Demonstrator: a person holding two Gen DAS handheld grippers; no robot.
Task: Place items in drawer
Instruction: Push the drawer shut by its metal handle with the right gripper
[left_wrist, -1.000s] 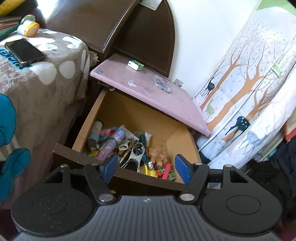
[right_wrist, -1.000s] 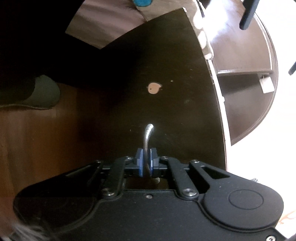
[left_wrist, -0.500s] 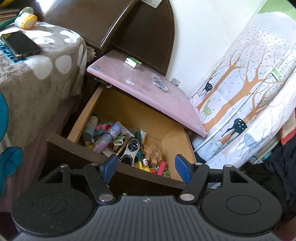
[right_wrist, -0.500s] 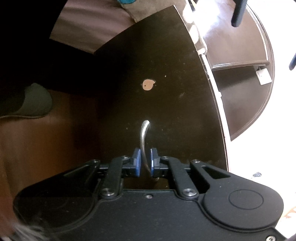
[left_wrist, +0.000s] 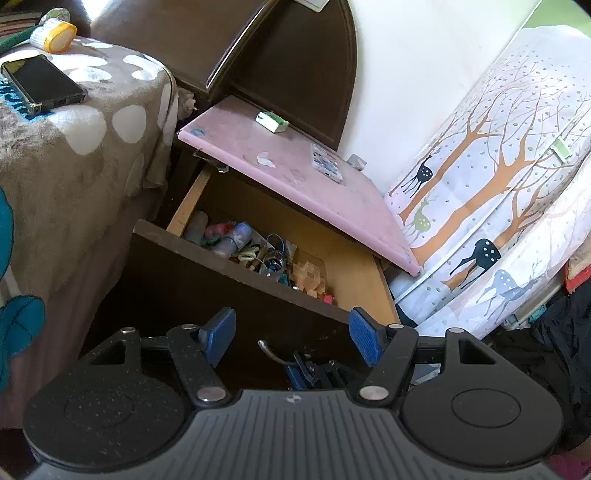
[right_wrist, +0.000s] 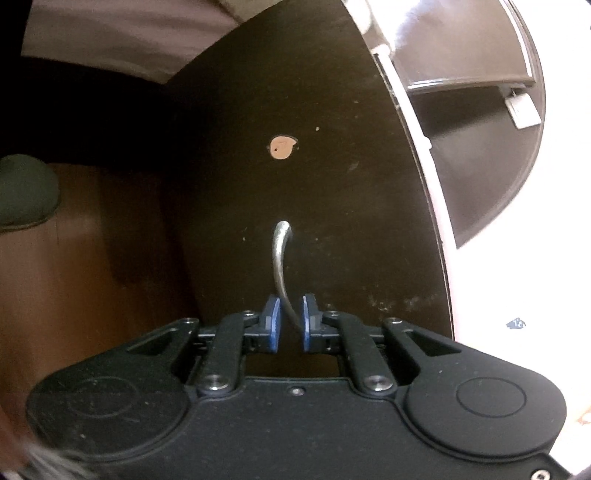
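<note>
Drawer (left_wrist: 229, 273) stands pulled out from under the pink-topped nightstand (left_wrist: 295, 177), its dark front panel (right_wrist: 303, 192) facing the right gripper (right_wrist: 290, 325). Interior holds a clutter of small items (left_wrist: 258, 254) along the front: tubes, keys, wooden blocks; rear floor looks bare. Metal loop handle (right_wrist: 280, 266) sits on the panel, its lower end passing between the right fingers (right_wrist: 272, 321). Those fingers stand narrow but with a visible gap on each side of the wire, so not clamped; judged as letting go of the handle, or about to. Left gripper (left_wrist: 291, 332) hovers above the drawer front, fingers (left_wrist: 221, 330) wide apart and holding nothing. To do this step well: spread the right fingers a little more before backing straight off along the handle's axis, so a pad does not snag the loop and drag the drawer. Keep the drawer where it is; the opening looks wide enough for loading. Next pick is probably from the nightstand top, where a small green-and-white box (left_wrist: 272, 121) and a flat packet (left_wrist: 327, 166) lie. Phone (left_wrist: 40, 84) rests on the bed blanket (left_wrist: 74, 155), well apart.
</note>
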